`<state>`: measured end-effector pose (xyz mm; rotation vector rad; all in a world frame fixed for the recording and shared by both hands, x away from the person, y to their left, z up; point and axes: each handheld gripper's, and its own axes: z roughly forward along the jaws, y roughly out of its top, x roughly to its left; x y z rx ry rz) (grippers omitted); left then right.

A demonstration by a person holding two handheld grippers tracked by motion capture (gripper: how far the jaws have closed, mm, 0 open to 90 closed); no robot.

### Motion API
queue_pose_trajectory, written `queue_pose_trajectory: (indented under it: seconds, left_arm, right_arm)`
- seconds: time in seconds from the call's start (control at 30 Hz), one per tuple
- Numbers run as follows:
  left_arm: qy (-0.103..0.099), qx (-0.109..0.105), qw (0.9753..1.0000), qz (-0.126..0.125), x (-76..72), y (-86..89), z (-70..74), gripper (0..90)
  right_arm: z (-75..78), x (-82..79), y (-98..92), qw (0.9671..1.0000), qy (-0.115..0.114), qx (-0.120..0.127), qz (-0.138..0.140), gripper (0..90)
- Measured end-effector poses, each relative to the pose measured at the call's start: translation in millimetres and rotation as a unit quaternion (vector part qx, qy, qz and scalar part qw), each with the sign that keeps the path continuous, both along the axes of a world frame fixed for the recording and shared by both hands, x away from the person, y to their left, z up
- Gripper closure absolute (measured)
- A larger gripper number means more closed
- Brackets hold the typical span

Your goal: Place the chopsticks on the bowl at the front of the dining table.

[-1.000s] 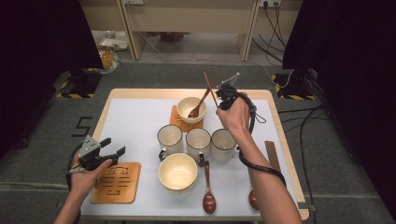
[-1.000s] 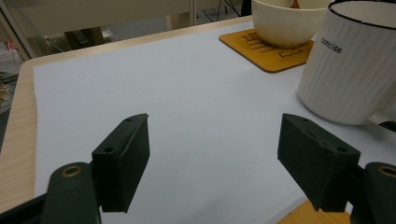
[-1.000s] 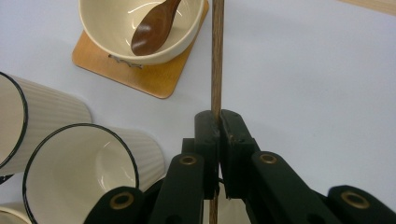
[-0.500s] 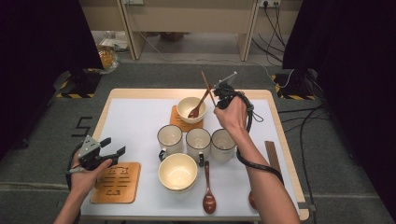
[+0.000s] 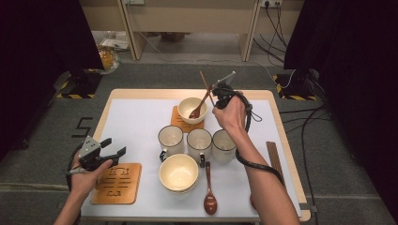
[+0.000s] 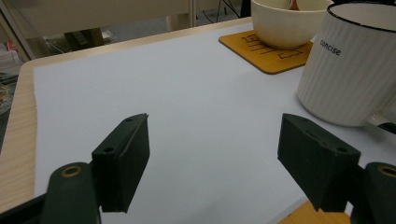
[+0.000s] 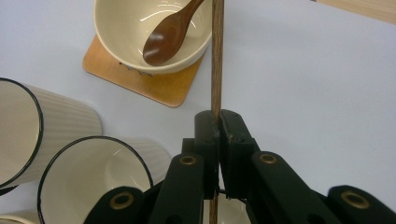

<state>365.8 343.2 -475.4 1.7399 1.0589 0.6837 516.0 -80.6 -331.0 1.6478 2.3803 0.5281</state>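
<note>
Right gripper view: your right gripper (image 7: 217, 122) clamps a thin, straight wooden chopstick (image 7: 217, 56), jaws closed on its shaft. You hold it above the white mat, just beside the glossy cream bowl (image 7: 154, 32) on its square wooden coaster (image 7: 154, 88); a dark wooden spoon (image 7: 170, 30) lies in that bowl. Ribbed white mugs (image 7: 100, 186) crowd your near side. Your left gripper (image 5: 110, 152) sits wide open with nothing between the jaws, at the table's (image 5: 281, 117) near-left edge, bare mat ahead.
</note>
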Motion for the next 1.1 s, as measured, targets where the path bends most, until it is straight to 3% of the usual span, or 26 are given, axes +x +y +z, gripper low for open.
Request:
queue_pose_trajectory:
  seconds: [1.1]
  left_arm:
    - [-0.001, 0.0, 1.0, -0.003, 0.1, -2.1, -0.3, 24.8]
  right_arm:
    - [-5.7, 5.2, 9.1, 1.0, 0.0, -0.001, 0.007, 86.4]
